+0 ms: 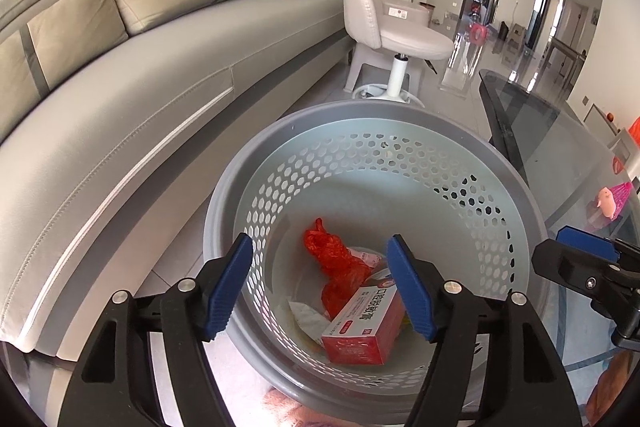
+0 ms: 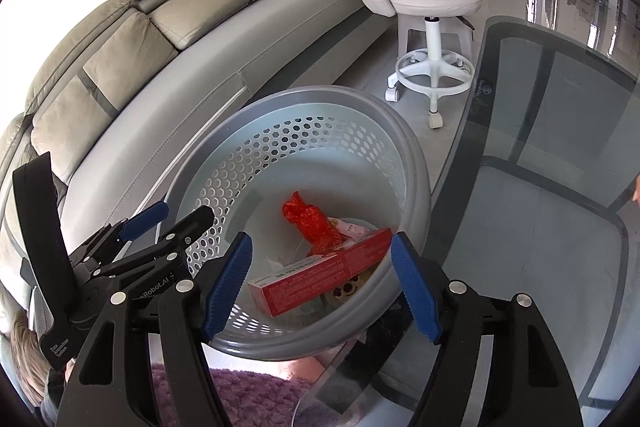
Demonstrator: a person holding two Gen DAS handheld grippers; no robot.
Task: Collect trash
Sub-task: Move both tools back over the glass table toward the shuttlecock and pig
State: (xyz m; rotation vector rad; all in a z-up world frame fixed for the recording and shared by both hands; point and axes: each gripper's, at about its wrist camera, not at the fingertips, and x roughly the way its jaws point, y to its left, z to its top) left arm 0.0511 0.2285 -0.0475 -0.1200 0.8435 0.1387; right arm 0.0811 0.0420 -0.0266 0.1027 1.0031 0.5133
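"口腔脱敏膏" on red box (image 1: 362, 327)

Your left gripper (image 1: 320, 283) and right gripper (image 2: 322, 283): both tilted downward, side by side, jaws apart, nothing held.

Both the left gripper (image 1: 320, 285) and right gripper (image 2: 322, 285) are built of black plastic, with ribbed blue pads and silver screws.

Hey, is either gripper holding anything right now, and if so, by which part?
Nothing is held. The left gripper and the right gripper are both open over the trash basket, and the red box lies inside it, untouched.
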